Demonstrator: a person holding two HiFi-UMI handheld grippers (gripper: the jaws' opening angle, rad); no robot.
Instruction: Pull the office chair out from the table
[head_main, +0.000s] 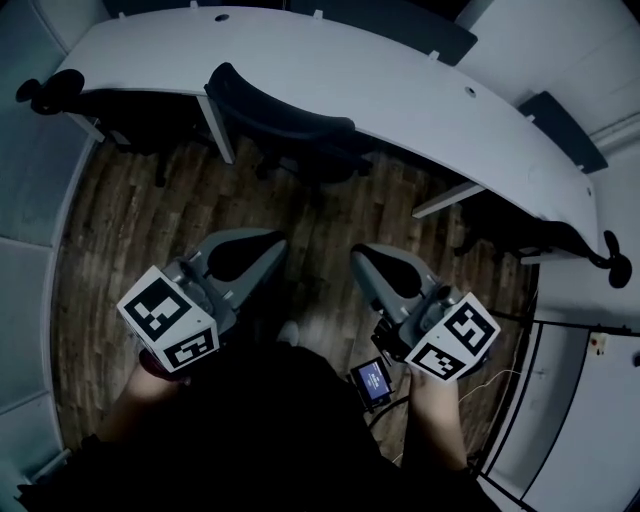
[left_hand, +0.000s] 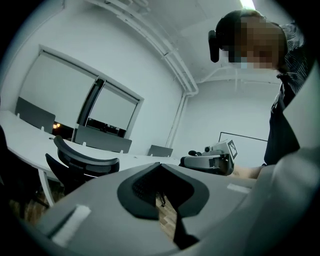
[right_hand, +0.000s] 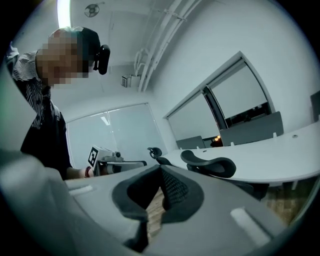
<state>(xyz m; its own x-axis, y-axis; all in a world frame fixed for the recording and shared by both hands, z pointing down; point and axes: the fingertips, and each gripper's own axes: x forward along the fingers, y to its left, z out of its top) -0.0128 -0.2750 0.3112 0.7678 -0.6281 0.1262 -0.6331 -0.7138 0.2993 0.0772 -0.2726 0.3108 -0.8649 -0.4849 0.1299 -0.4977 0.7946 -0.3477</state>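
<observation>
Chair (head_main: 290, 125): black, tucked under table (head_main: 400, 80)

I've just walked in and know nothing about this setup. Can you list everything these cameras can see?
table: one, white, curved, across the far side of the room
office chair: one, black, tucked under the table's middle
other chairs: two, black, one at each end of the table, only partly seen
divider panels: three, grey, upright along the table's far edge
windows: two, pale blinds, in the wall behind the table
floor: one, brown wood planks
small device: one, black with a lit blue screen, at the person's waist
left gripper: one, grey with a black-and-white marker cube, jaws shut and empty, short of the chair
right gripper: one, same colours, jaws shut and empty, beside the left
</observation>
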